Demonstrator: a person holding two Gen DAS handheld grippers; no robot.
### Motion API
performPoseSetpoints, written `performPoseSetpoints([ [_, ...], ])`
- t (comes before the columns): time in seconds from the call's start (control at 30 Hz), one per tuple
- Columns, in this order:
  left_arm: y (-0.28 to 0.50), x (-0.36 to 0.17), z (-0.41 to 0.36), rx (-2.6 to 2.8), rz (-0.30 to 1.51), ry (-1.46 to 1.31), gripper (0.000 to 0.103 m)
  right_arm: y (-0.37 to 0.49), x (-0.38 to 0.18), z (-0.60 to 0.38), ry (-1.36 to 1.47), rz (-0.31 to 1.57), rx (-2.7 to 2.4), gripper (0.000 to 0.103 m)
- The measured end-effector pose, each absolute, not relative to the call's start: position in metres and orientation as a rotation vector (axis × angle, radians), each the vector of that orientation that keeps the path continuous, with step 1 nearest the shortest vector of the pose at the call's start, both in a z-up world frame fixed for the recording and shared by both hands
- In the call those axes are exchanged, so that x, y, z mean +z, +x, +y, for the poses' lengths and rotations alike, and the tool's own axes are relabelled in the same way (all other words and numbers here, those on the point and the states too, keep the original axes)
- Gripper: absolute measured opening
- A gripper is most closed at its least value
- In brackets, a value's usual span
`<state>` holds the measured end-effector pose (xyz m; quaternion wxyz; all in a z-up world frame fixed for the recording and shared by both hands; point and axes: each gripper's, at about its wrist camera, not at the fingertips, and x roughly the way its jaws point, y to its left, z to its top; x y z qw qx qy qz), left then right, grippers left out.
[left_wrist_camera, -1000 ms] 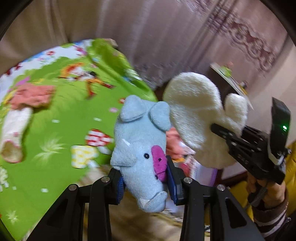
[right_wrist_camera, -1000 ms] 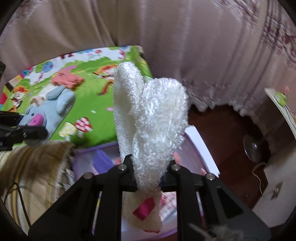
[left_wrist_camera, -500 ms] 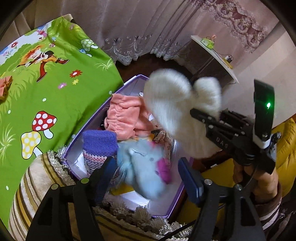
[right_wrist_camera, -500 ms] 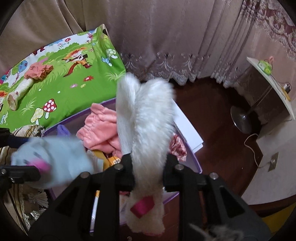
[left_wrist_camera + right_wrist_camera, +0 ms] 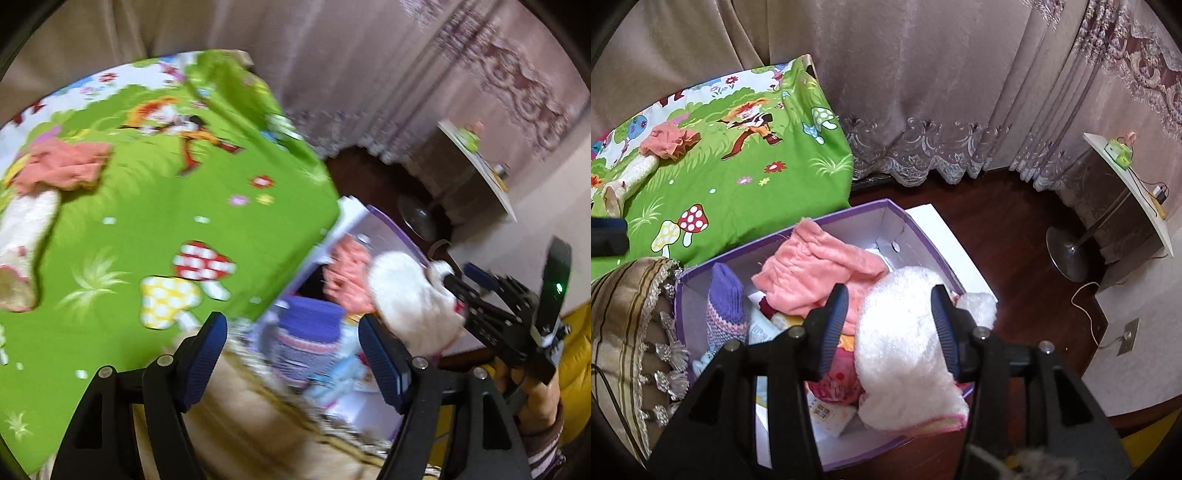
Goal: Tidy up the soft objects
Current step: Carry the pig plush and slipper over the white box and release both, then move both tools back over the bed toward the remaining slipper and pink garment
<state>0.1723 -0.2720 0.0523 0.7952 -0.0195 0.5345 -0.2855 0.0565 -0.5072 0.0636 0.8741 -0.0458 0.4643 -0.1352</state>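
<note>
A: Starting at the far left: anything not yet collected?

B: Yes. Can make out a pink cloth (image 5: 670, 142) and a pale sock (image 5: 631, 177) lying on the green bedsheet (image 5: 738, 192), well apart from the purple box (image 5: 849, 214). Looks like two items left, going by what shows.

A: And for the left gripper (image 5: 291, 332)?

B: Spreading its jaws, with nothing between them. Hovers over the near edge of the box. Hard to read below it: blurred, though seems to be a pale blue toy (image 5: 334, 376) down in the box.

A: Moving on to the box itself?

B: Holds a purple knitted sock (image 5: 726, 306) at its left wall, then a pink garment (image 5: 820, 269) across the middle, with other bits underneath.

A: Then rightmost?

B: Found the white fluffy mitten (image 5: 905, 339) resting in the box's right end, between the fingers of the right gripper (image 5: 888, 306). Jaws widening there too, no longer squeezing the pile. Counts as delivered. Roughly most of the way through, judging by the count.
</note>
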Motion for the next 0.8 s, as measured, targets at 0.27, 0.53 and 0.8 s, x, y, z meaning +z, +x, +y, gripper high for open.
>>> performPoseSetpoints([
  [0.27, 0.216, 0.056, -0.179, -0.391, 1.092, -0.140, 0.083, 0.078, 0.067, -0.488, -0.121, 0.958, -0.231, 0.057],
  [0.53, 0.244, 0.053, -0.093, -0.221, 1.070, -0.226, 0.086, 0.111, 0.065, -0.454, -0.148, 0.952, -0.143, 0.062],
  [0.8, 0.275, 0.029, -0.048, -0.151, 1.107, -0.198, 0.091, 0.145, 0.069, -0.419, -0.177, 0.925, -0.055, 0.068],
])
